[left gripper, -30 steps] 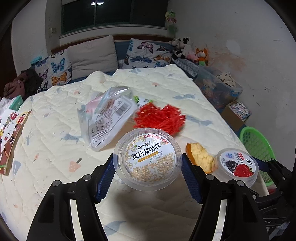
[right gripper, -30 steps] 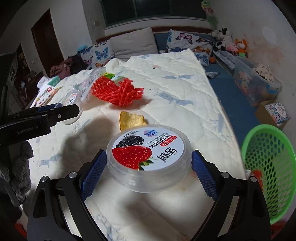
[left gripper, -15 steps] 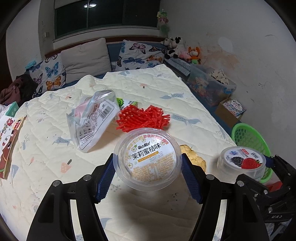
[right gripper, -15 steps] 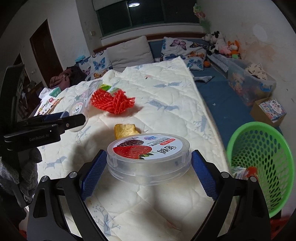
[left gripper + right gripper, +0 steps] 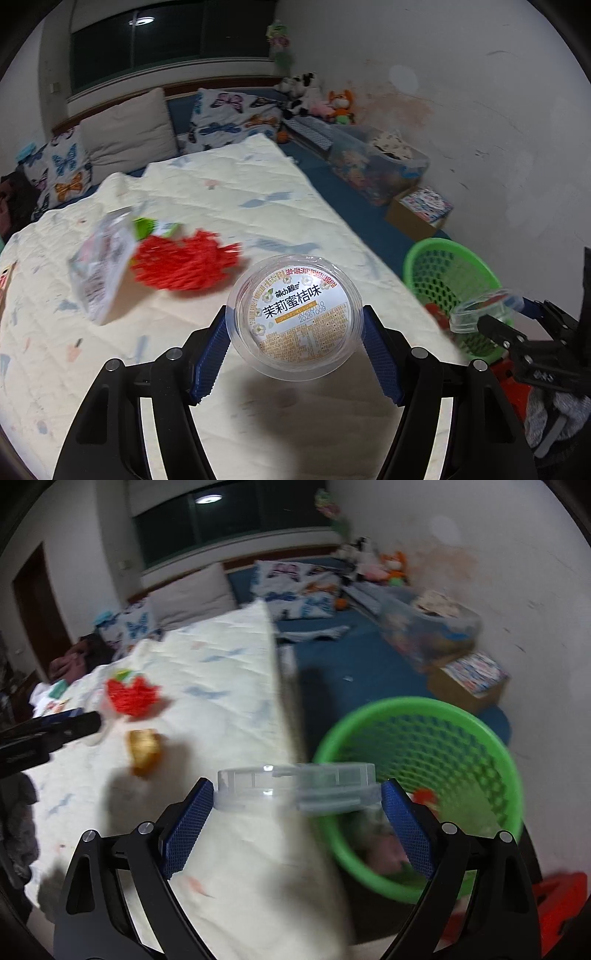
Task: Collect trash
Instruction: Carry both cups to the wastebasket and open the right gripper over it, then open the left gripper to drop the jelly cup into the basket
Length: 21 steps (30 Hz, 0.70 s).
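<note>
My left gripper [image 5: 294,325] is shut on a clear round cup with a white and orange printed lid [image 5: 294,317], held above the bed. My right gripper [image 5: 297,794] is shut on a clear round cup [image 5: 295,784], seen edge-on, at the bed's right edge beside the green mesh basket [image 5: 424,786]. In the left wrist view that cup [image 5: 484,314] is in front of the basket [image 5: 447,273]. On the bed lie a red net [image 5: 184,264], a clear plastic bag [image 5: 101,266] and a yellow scrap [image 5: 144,751].
The basket stands on the blue floor right of the bed and holds some trash. A cardboard box [image 5: 469,681] and a clear storage bin [image 5: 428,627] stand by the right wall. Pillows [image 5: 125,136] lie at the bed's far end. A red object [image 5: 554,904] sits at the lower right.
Both grippers have swung right toward the basket with their cups. The right cup has tilted from lid-up to edge-on and now sits at the basket's near rim.
</note>
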Each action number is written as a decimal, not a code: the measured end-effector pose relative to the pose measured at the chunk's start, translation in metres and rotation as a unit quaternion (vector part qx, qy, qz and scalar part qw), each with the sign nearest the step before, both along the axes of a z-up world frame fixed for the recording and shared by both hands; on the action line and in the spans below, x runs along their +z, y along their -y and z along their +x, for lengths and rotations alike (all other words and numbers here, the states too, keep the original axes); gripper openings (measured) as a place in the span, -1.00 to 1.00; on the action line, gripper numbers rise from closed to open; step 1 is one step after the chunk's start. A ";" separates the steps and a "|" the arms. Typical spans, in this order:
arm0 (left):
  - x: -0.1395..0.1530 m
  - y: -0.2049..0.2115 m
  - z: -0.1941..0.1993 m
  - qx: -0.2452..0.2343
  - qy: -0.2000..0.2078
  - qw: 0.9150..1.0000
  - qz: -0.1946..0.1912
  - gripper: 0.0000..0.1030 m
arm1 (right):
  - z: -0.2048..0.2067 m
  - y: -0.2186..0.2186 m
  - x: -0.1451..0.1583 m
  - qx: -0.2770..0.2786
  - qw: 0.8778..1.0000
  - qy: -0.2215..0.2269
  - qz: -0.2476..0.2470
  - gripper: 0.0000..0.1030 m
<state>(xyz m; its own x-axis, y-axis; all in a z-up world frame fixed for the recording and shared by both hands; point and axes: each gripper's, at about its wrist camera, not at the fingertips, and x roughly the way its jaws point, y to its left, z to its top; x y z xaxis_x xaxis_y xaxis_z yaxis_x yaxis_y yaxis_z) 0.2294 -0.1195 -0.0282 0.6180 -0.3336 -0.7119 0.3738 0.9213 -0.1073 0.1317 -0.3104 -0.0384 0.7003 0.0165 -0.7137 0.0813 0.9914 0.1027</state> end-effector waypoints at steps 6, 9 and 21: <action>0.003 0.043 -0.002 -0.036 -0.001 0.999 0.000 0.30 | -0.008 0.054 -0.024 -0.054 0.998 -0.032 0.011 0.76; 0.002 0.063 -0.004 -0.050 0.000 0.999 0.005 0.30 | -0.010 0.074 -0.041 -0.075 0.995 -0.050 0.036 0.76; -0.009 0.120 -0.002 -0.085 -0.013 0.996 0.020 0.30 | -0.015 0.099 -0.069 -0.102 0.990 -0.066 0.068 0.72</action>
<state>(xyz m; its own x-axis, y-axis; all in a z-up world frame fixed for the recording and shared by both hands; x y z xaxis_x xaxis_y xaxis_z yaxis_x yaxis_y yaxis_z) 0.2279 -0.2399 -0.0376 0.5361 -0.4031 -0.7417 0.5229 0.8484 -0.0832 0.1172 -0.4096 -0.1069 0.6000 -0.0137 -0.7999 0.3009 0.9303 0.2097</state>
